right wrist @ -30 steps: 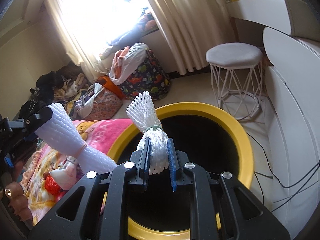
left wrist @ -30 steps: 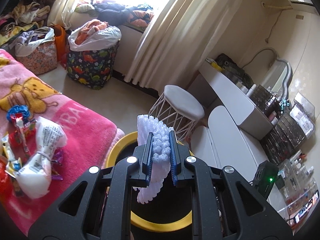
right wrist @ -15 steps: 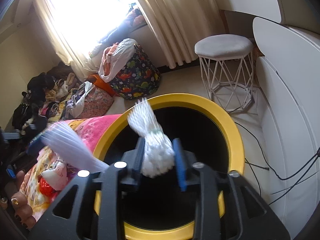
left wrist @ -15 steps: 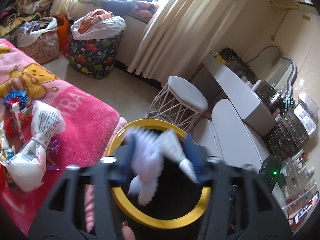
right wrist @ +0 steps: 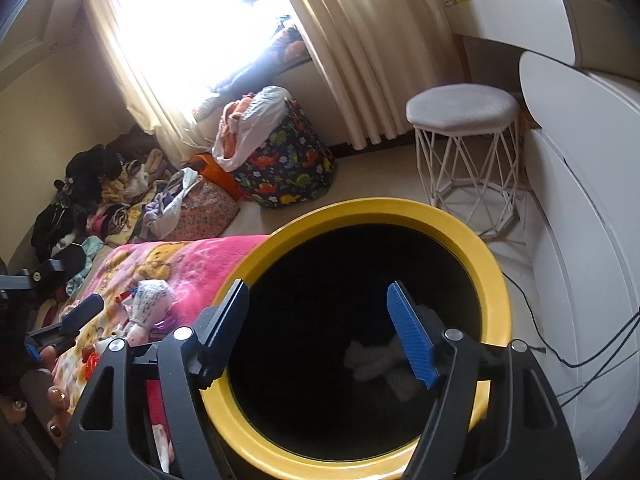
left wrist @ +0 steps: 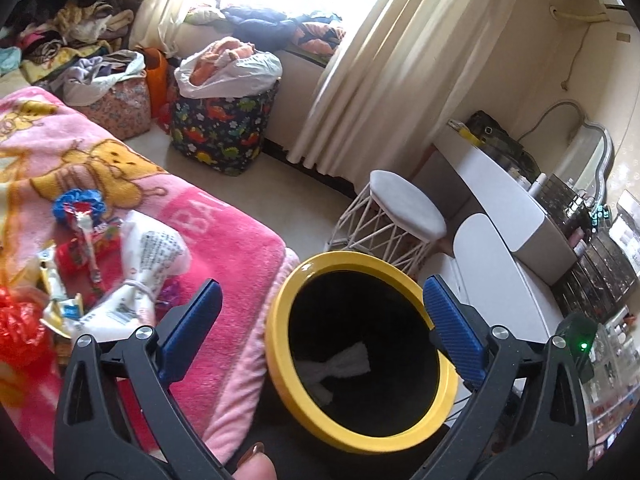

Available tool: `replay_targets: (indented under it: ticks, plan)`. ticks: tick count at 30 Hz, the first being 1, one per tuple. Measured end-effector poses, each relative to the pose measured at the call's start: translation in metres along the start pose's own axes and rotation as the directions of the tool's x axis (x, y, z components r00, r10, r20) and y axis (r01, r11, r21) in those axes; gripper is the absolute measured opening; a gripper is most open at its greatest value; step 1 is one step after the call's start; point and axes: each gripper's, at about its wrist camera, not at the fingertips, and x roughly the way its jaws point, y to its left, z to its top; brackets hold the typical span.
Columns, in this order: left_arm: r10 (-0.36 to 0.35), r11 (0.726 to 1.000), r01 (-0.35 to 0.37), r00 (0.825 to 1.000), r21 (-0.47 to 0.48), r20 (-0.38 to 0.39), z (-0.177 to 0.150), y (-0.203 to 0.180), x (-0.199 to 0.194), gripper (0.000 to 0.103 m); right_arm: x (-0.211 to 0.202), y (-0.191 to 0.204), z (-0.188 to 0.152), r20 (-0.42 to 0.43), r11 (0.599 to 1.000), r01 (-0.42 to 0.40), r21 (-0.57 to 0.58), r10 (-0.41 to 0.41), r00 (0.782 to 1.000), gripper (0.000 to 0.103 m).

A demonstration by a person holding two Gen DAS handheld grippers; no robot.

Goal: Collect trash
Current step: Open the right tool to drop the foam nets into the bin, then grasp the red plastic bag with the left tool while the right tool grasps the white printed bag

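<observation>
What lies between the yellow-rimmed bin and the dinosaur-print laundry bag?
Only bare cream floor between yellow-rimmed black bin and dinosaur-print laundry bag, in the right wrist view.

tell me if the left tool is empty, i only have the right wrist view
observer: Yes. The left tool is open with nothing between its pads, held over the yellow-rimmed bin.
operator: what else is on the blanket
observer: A blue frilly item lies on the pink blanket, beyond the white tied packet.
operator: anything beside the bin to watch for
observer: A black device with a lit green light sits just right of the bin.
</observation>
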Motion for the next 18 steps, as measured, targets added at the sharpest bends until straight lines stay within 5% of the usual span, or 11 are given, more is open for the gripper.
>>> replay_targets:
  ticks: [18]
  plan:
    - [0.064, 0.998, -0.063, 0.994, -0.015, 0.087, 0.007, 0.031, -0.037, 0.092, -0.005, 0.055, 0.001, 0.015, 0.989, -0.057, -0.135, 0.06, 0.998, 0.08]
